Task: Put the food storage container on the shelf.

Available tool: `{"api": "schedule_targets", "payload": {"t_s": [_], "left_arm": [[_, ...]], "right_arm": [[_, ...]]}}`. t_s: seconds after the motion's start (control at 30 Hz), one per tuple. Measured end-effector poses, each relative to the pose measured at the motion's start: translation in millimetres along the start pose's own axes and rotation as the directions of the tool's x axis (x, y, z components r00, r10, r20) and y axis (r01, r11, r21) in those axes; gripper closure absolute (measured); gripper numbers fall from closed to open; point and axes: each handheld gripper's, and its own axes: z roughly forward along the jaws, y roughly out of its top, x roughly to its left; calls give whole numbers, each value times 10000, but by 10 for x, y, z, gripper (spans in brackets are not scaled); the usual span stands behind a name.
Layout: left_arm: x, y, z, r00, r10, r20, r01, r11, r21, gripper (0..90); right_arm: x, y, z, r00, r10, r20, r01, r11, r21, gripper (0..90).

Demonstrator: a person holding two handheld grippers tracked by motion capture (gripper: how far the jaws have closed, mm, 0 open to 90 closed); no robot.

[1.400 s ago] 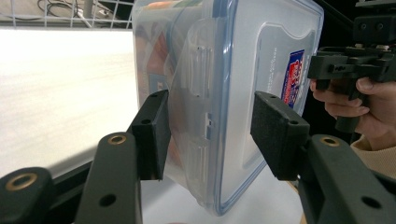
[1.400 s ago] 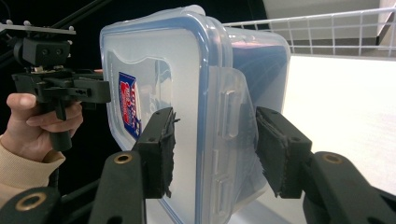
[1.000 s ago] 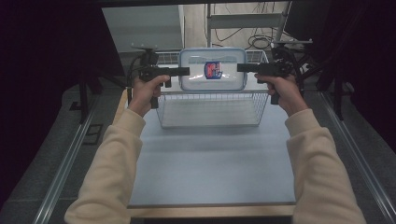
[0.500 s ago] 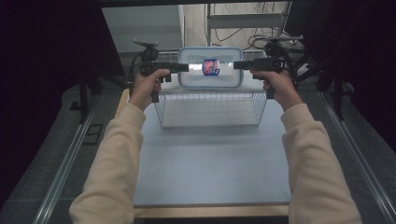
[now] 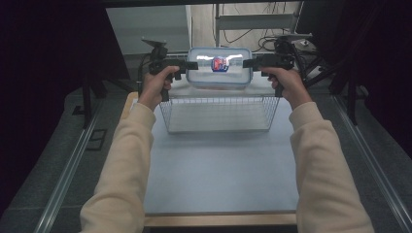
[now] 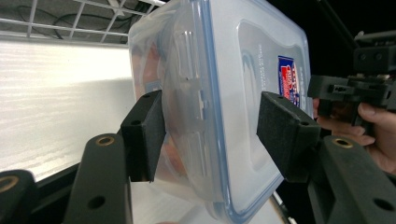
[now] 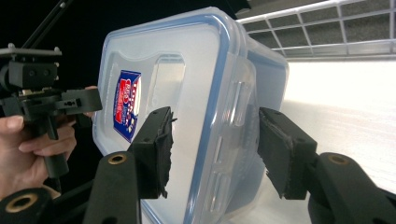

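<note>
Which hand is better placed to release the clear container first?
Left, likely. Both jaws have just been opening; the left gripper has one pad clearly off the container lid, the right gripper sits close on it.

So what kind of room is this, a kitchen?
Probably not a kitchen: it looks like a lab or test bench. A bare grey table holds a wire basket, with loose cables and shelving behind, and dark curtains at the sides.
</note>
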Motion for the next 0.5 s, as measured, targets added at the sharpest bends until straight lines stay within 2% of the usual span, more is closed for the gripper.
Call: {"api": "schedule_targets", "payload": {"t_s": [0.07, 0.13, 0.2, 0.3, 0.5], "left_arm": [[30, 9, 22, 9998, -166, 59, 167, 9998, -68, 416], [54, 16, 35, 9997, -234, -80, 233, 9997, -112, 409], [73, 14, 44, 9996, -198, -191, 195, 9997, -174, 461], [86, 5, 79, 9995, -296, -120, 294, 9995, -129, 421], [71, -8, 72, 10000, -9, -69, 8, 10000, -91, 401]], "right_arm": [[-3, 15, 17, 9997, 183, 179, -183, 9998, -28, 452], [-1, 25, 32, 9987, 244, 453, -243, 9997, -21, 439], [10, 29, 54, 9954, 178, 938, -181, 9998, 22, 456], [-3, 20, 82, 9944, 286, 1013, -275, 9995, -123, 466], [18, -4, 62, 9946, 8, 1043, 40, 9990, -455, 442]]}}
